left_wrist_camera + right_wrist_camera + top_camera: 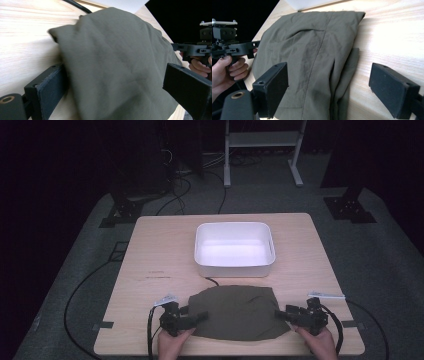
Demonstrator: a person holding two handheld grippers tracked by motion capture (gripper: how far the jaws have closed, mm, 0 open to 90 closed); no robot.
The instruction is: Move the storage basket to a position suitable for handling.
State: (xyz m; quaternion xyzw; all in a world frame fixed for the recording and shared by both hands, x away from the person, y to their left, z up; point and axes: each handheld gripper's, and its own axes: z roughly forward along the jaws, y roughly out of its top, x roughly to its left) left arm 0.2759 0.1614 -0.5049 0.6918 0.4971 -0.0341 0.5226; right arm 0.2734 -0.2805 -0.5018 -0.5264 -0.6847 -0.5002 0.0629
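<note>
We have an olive cloth [235,312] lying folded on the surface [150,255], just in front of the white bin [234,249]. Our left gripper [117,87] and right gripper [337,92] flank its two ends, fingers spread around the fabric edges but not yet pinching. We judge the grasp is in hand; next, both must close together.

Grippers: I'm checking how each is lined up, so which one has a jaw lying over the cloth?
The left gripper: its jaw tips overlap the olive cloth. The right gripper stops at the cloth's edge.
</note>
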